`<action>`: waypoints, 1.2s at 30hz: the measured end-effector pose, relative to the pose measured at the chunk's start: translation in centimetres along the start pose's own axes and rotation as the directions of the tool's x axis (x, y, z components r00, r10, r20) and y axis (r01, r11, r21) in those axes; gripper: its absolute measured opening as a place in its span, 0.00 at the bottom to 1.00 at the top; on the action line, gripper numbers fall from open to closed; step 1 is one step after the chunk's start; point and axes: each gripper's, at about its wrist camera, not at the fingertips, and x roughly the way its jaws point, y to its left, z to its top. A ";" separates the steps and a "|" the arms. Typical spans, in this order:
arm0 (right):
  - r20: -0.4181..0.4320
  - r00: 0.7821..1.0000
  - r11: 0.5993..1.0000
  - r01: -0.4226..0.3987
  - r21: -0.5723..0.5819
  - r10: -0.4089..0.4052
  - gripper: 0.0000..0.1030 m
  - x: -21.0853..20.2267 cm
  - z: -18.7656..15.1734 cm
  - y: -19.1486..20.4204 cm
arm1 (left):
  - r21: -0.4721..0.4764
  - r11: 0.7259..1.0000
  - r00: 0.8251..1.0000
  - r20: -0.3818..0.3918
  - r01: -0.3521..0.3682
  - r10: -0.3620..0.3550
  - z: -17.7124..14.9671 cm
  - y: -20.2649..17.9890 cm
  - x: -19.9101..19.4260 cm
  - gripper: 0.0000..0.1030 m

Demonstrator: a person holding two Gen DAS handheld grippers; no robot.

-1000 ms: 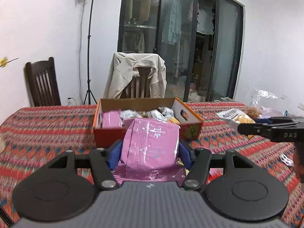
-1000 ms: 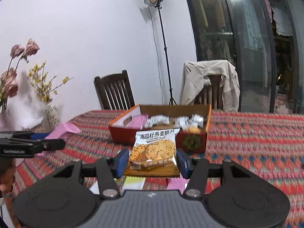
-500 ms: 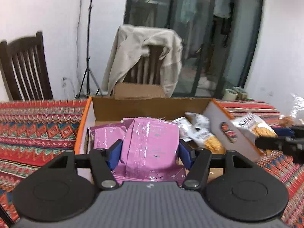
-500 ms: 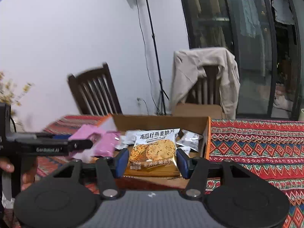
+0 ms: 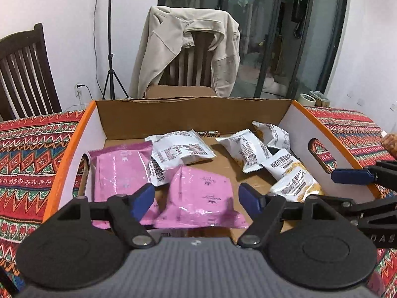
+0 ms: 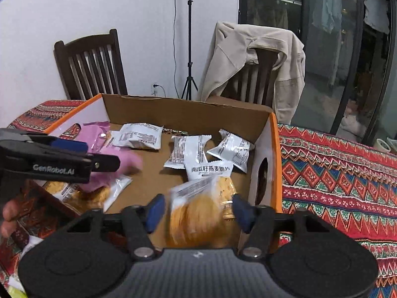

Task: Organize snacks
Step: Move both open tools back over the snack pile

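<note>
I hold both grippers over the cardboard box (image 5: pixel 193 114). The left gripper (image 5: pixel 196 198) is spread open, with the pink packet (image 5: pixel 201 198) lying free on the box floor between its fingers. The right gripper (image 6: pixel 197 209) is open too; the cracker packet (image 6: pixel 198 211) sits blurred between its fingers. The box rests on a counter with a red patterned cloth (image 6: pixel 335 173). Behind the box stand a jacket-draped chair (image 5: pixel 188 49) and a light stand (image 5: pixel 110 49).

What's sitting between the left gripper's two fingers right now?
In the left wrist view, a pink snack packet lies in the cardboard box between the fingers of the open left gripper, with gaps on both sides.
</note>
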 end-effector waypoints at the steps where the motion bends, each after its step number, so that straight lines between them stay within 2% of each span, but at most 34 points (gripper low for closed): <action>1: -0.002 1.000 1.000 -0.010 0.006 0.010 0.62 0.0 0.2 -0.1 | 0.000 1.000 1.000 0.004 0.000 0.000 0.0 0.1 -0.4 0.75; 4: 0.017 1.000 1.000 -0.005 -0.005 0.005 0.63 -0.9 0.3 0.1 | 0.001 1.000 1.000 0.016 0.001 -0.001 -0.1 0.3 -2.0 0.75; 8: 0.056 0.998 1.000 -0.016 0.004 0.016 0.65 -3.7 0.3 0.1 | 0.025 1.000 0.998 0.053 0.014 -0.015 -1.0 0.0 -6.6 0.76; 13: 0.122 0.992 1.000 -0.022 -0.013 0.023 0.72 -9.5 -0.6 0.2 | 0.036 0.999 0.991 0.130 0.031 -0.035 -3.7 -0.5 -14.3 0.81; 15: 0.151 0.988 0.999 -0.028 -0.016 0.030 0.80 -12.6 -1.5 0.4 | 0.038 0.999 0.987 0.158 0.037 -0.042 -5.2 -0.7 -17.4 0.82; 22: 0.241 0.969 0.998 -0.044 -0.038 0.052 0.84 -23.0 -6.7 2.1 | 0.050 0.998 0.969 0.245 0.022 -0.034 -11.8 -2.3 -27.4 0.84; 25: 0.262 0.963 0.998 -0.059 -0.031 0.065 0.86 -26.4 -9.4 3.2 | 0.028 0.999 0.962 0.271 0.032 -0.038 -14.9 -3.0 -31.1 0.85; 28: 0.261 0.963 0.997 -0.068 -0.036 0.075 0.86 -28.7 -12.3 4.4 | -0.001 1.000 0.956 0.293 0.001 -0.001 -18.1 -3.9 -34.2 0.86; 33: 0.251 0.965 0.996 -0.073 -0.041 0.081 0.86 -32.1 -17.4 6.8 | -0.056 0.998 0.963 0.270 0.013 0.003 -23.1 -5.2 -37.8 0.87; 36: 0.236 0.968 0.996 -0.074 -0.040 0.081 0.86 -33.7 -20.5 8.0 | -0.078 0.996 0.964 0.262 -0.032 0.052 -25.8 -6.0 -39.4 0.88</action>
